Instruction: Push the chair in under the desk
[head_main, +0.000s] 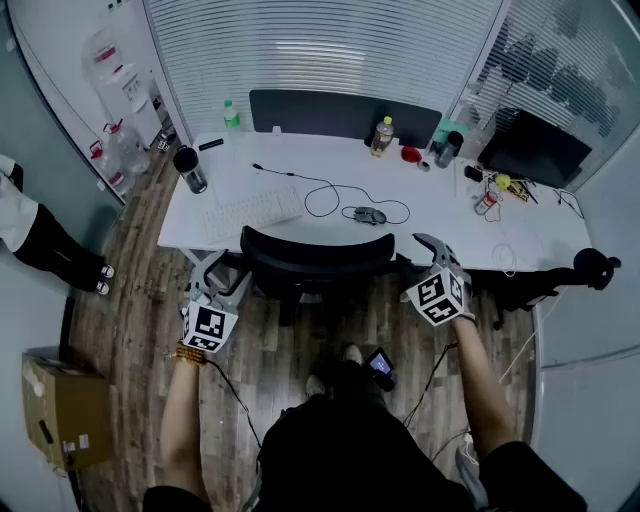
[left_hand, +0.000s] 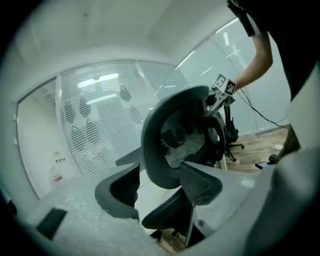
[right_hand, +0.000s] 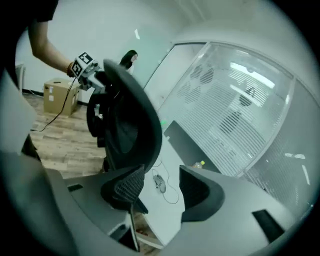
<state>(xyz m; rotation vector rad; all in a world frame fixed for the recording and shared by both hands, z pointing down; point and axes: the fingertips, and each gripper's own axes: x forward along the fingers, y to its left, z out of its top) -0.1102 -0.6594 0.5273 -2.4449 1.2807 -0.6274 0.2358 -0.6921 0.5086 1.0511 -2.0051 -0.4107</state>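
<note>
The black mesh office chair (head_main: 315, 262) stands with its seat partly under the white desk (head_main: 250, 180) and its backrest facing me. My left gripper (head_main: 218, 282) is at the backrest's left edge. In the left gripper view (left_hand: 160, 182) its jaws are apart with the backrest rim (left_hand: 155, 150) just beyond the gap, and the pads do not press on it. My right gripper (head_main: 432, 250) is at the backrest's right edge. In the right gripper view (right_hand: 162, 185) its jaws are apart and the backrest (right_hand: 132, 125) lies left of them.
On the desk are a keyboard (head_main: 250, 212), a mouse (head_main: 368, 215) with its cable, a bottle (head_main: 381, 136), a dark tumbler (head_main: 190, 170) and a dark monitor (head_main: 535, 148). A second chair (head_main: 560, 275) stands right. A cardboard box (head_main: 62, 410) sits left, near a person's legs (head_main: 50, 250).
</note>
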